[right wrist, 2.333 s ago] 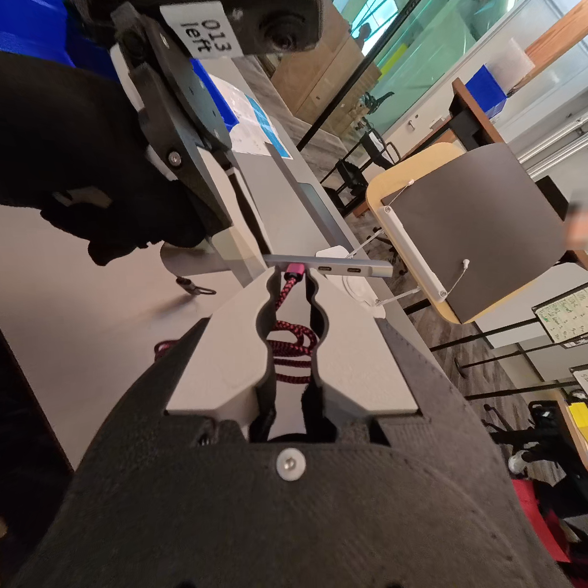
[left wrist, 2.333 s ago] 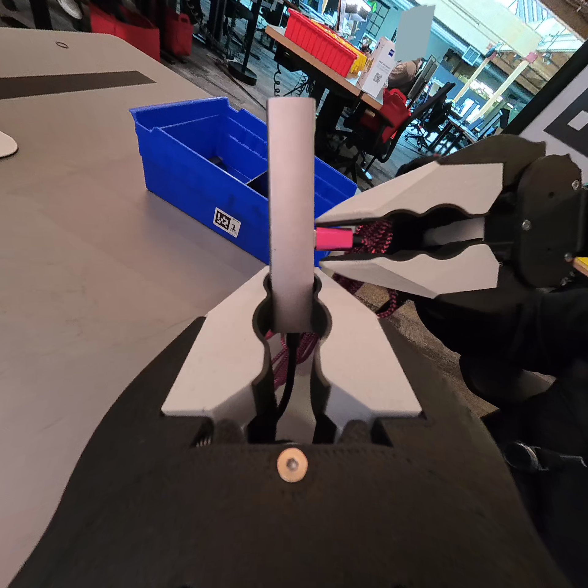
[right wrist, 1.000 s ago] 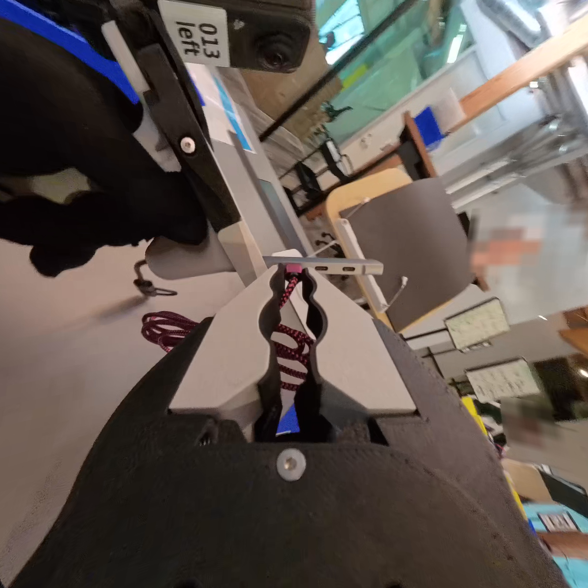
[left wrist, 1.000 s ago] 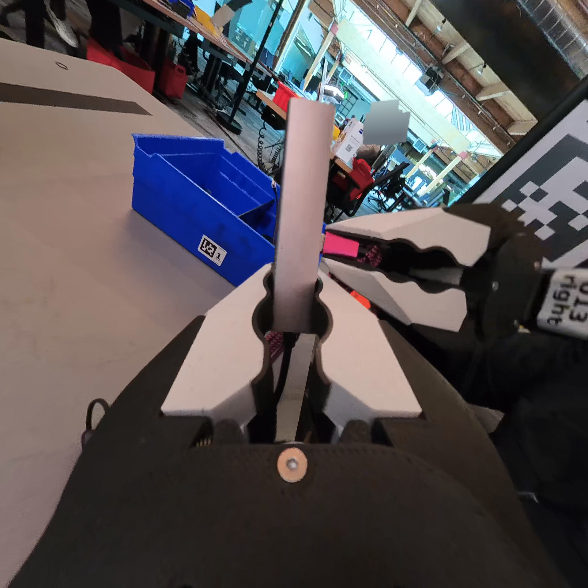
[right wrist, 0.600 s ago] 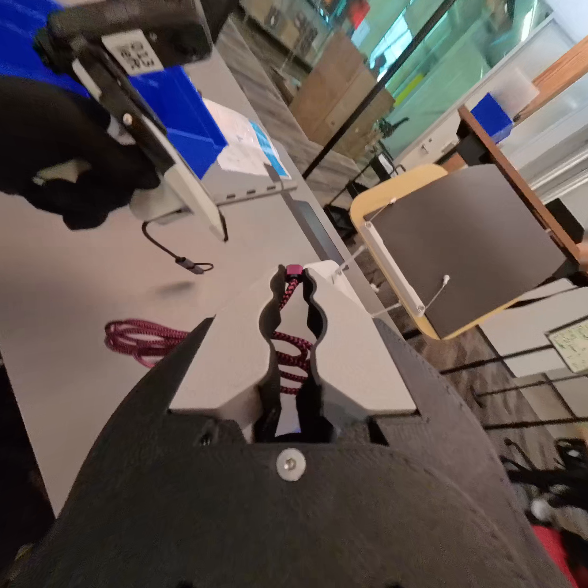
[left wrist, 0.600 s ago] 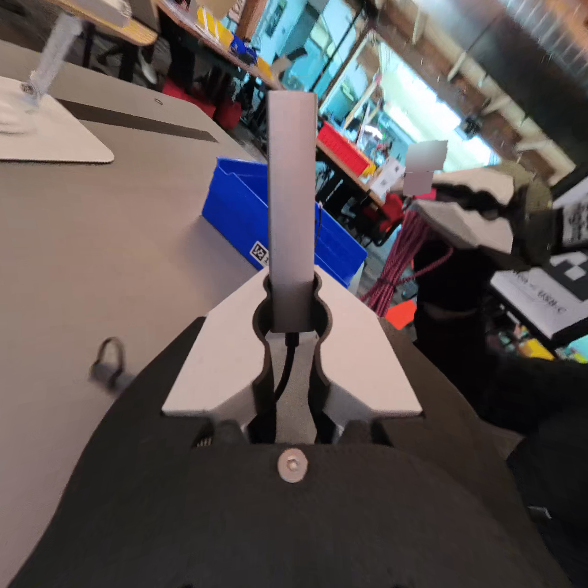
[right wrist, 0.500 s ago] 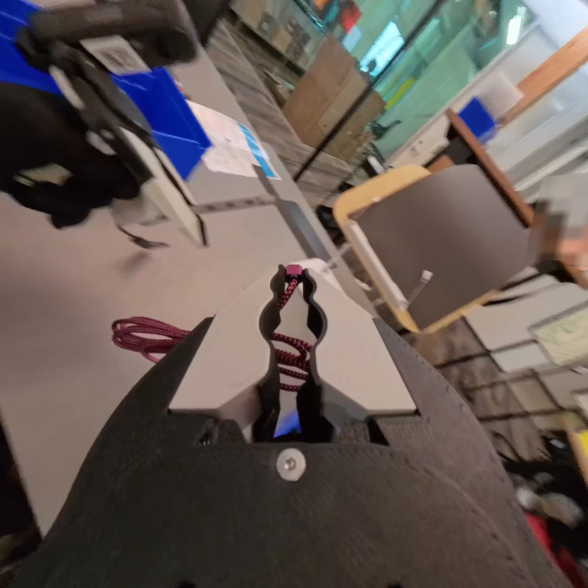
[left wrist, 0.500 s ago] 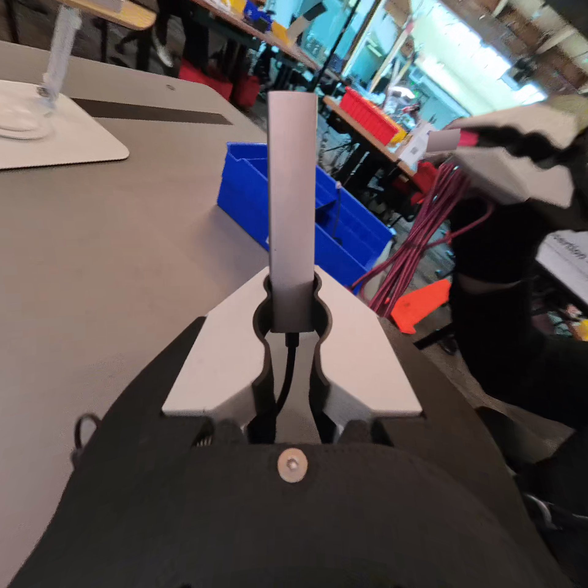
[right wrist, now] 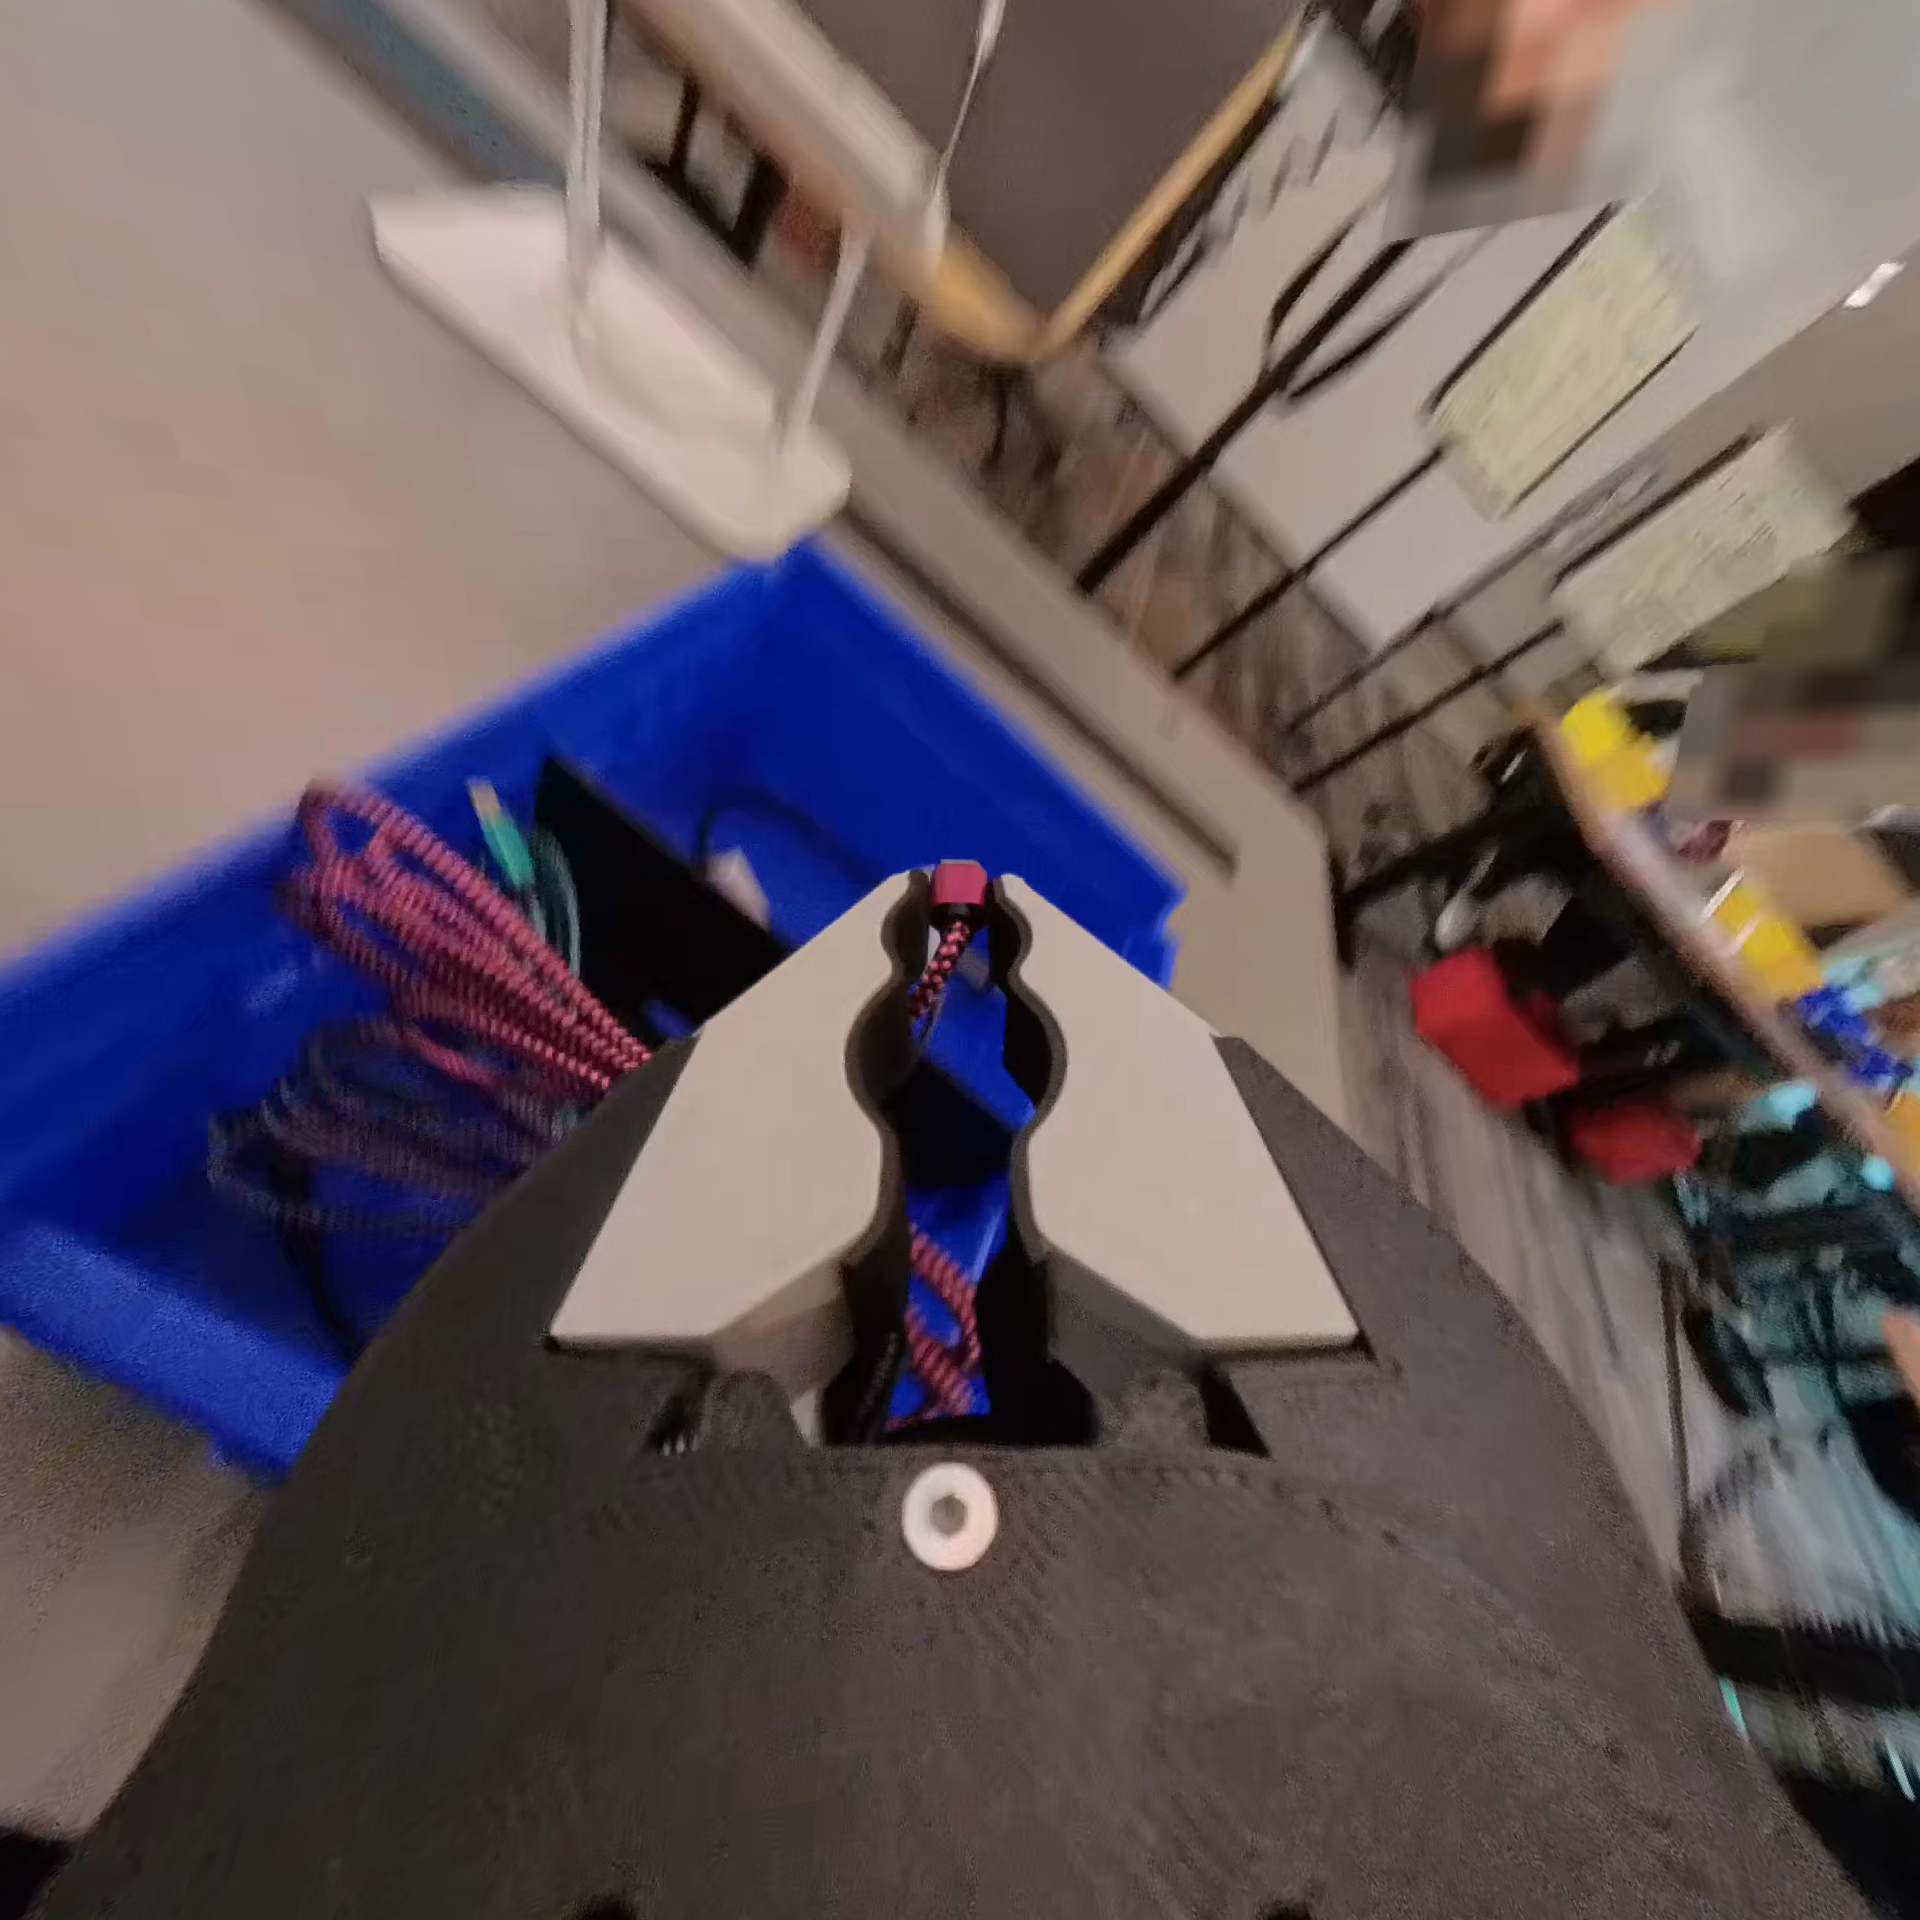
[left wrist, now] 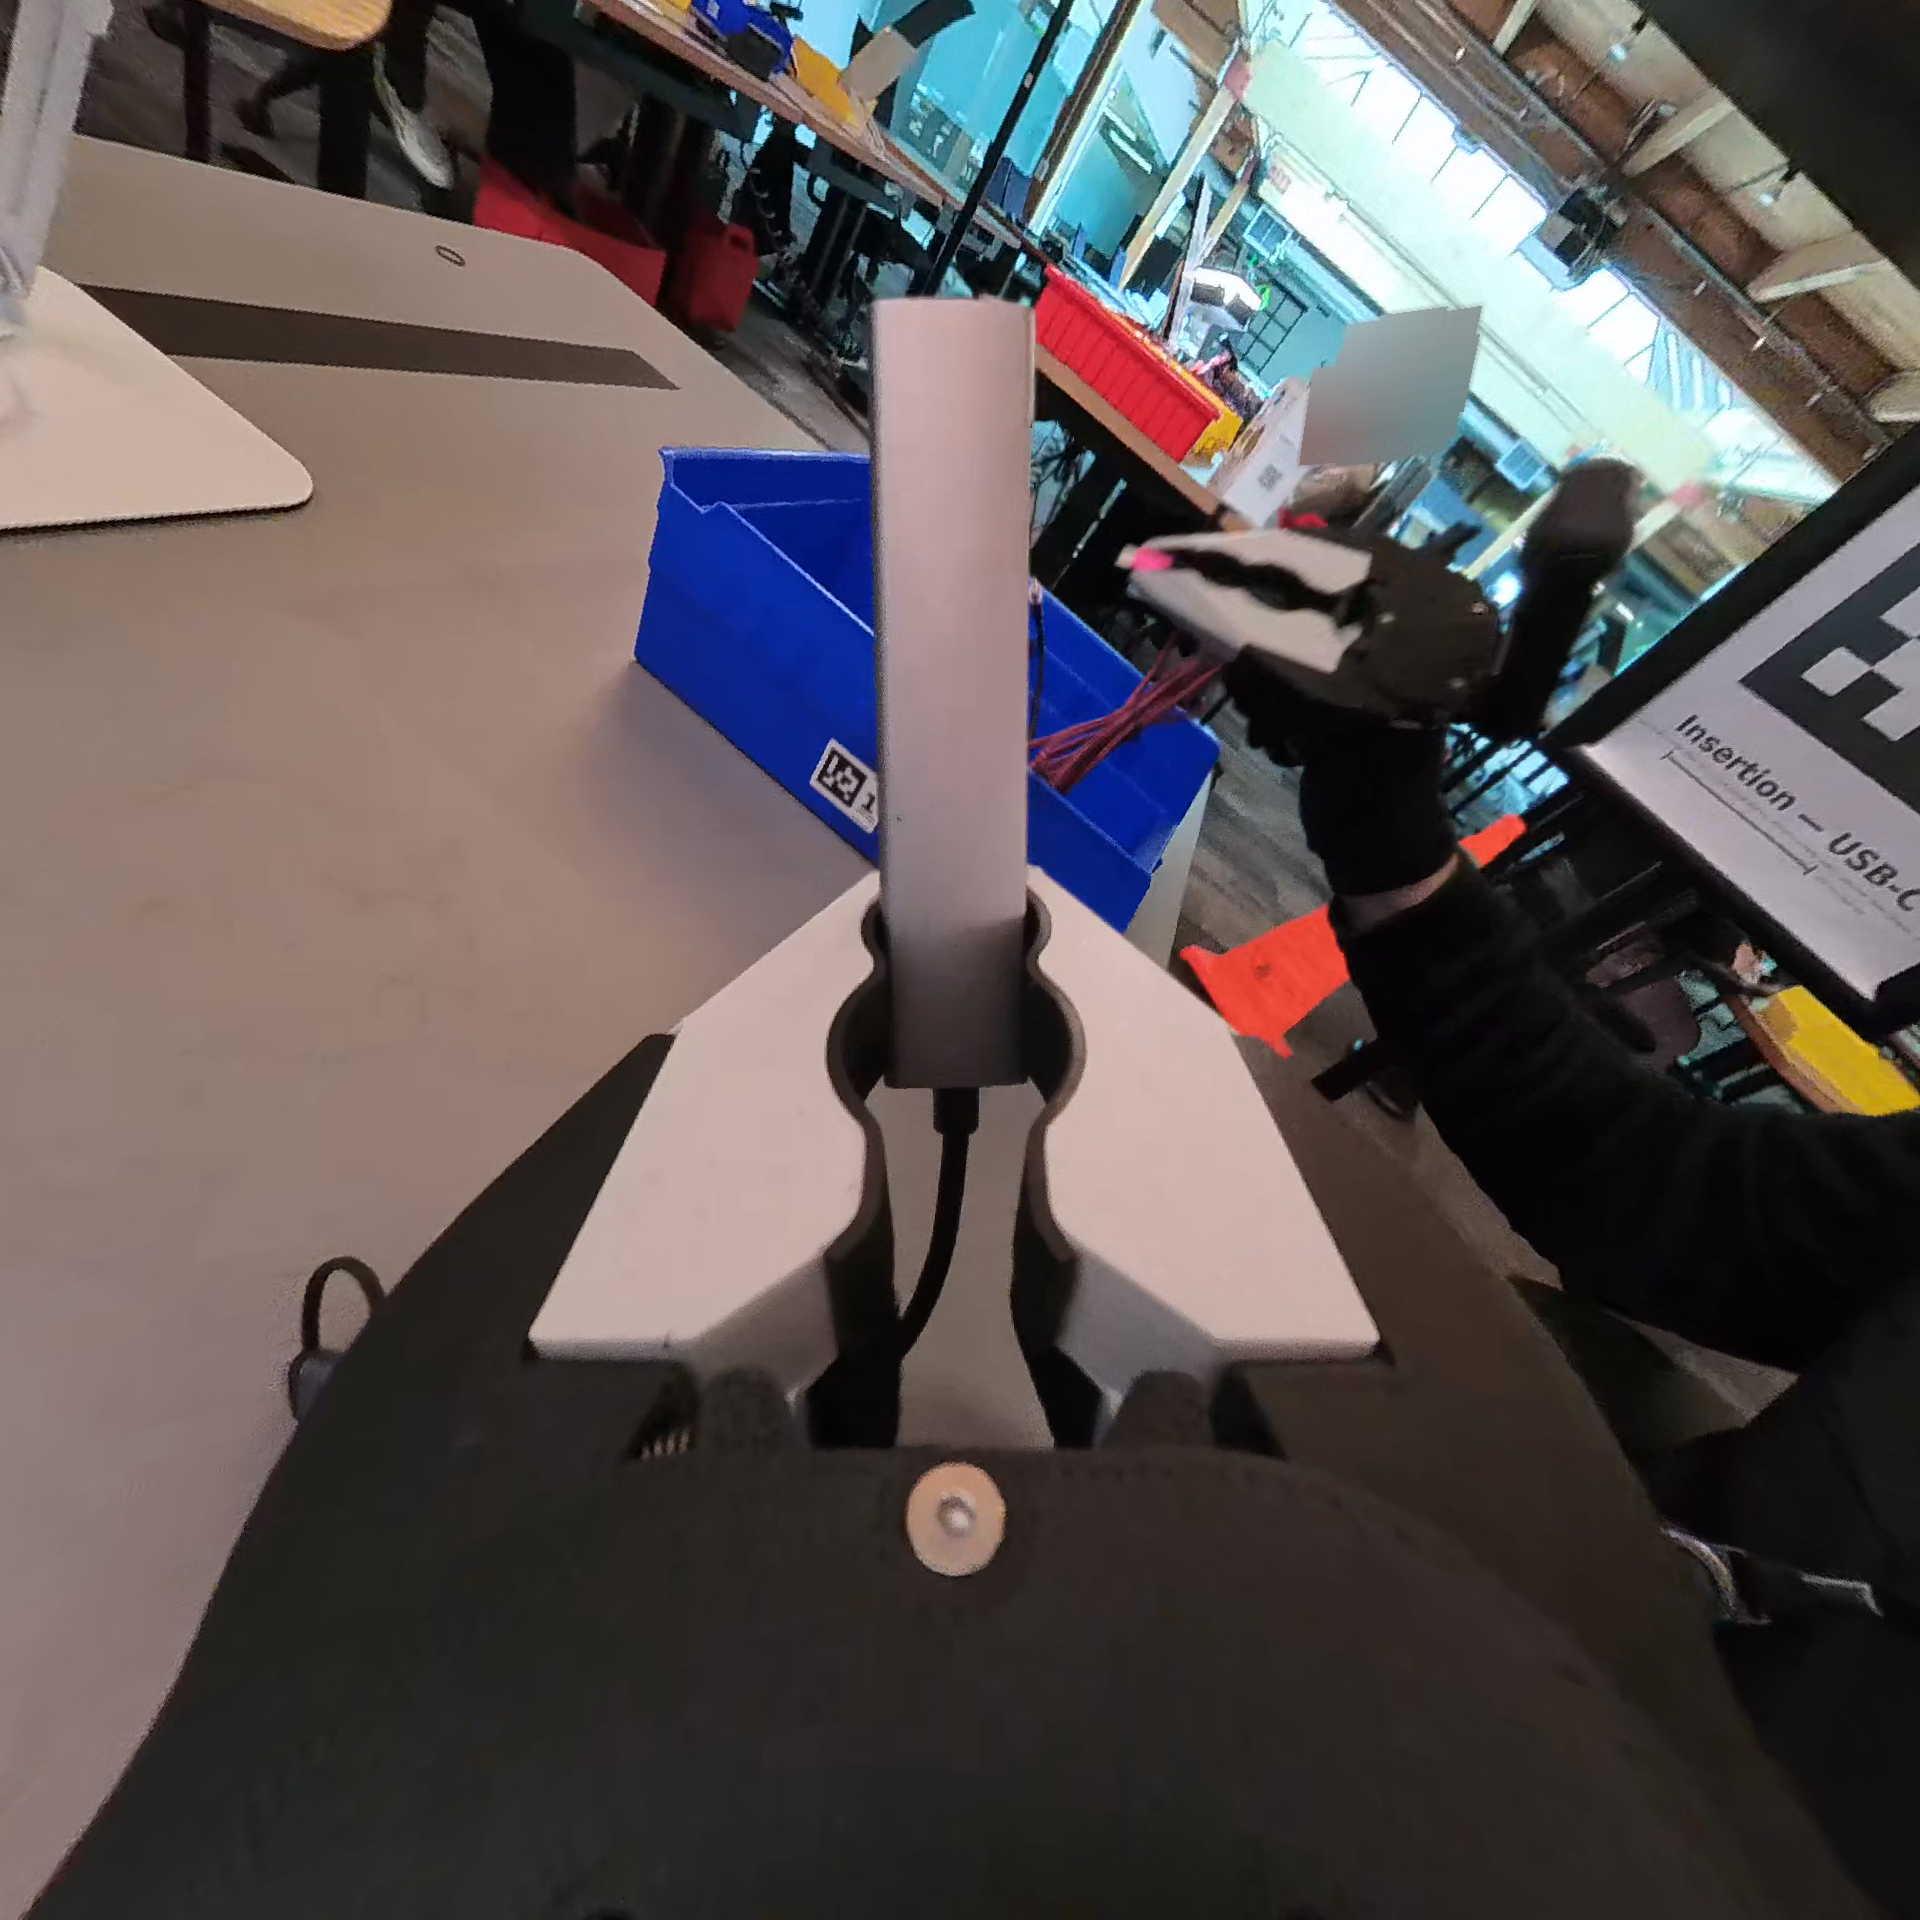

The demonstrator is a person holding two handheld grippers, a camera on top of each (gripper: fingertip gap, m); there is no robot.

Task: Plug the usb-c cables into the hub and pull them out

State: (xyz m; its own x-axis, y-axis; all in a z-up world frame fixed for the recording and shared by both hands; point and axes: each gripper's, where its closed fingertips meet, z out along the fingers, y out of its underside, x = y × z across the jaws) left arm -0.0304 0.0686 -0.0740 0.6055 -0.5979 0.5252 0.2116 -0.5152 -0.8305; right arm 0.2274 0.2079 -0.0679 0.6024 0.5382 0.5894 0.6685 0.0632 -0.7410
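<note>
Pulling pink cable away, hub unplugged

Printed text on white sign; coded label on blue bin.

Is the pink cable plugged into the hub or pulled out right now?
Pulled out. The right gripper holds the pink cable by its plug over the blue bin, clear of the hub clamped in the left gripper.

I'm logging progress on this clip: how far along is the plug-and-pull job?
Looks done: the pink cable is out of the hub, clear of its side. In hand: the left tool grips the hub upright; the right tool is shut on the cable plug over the blue bin. Left: release it there; other cables, cannot tell.
</note>
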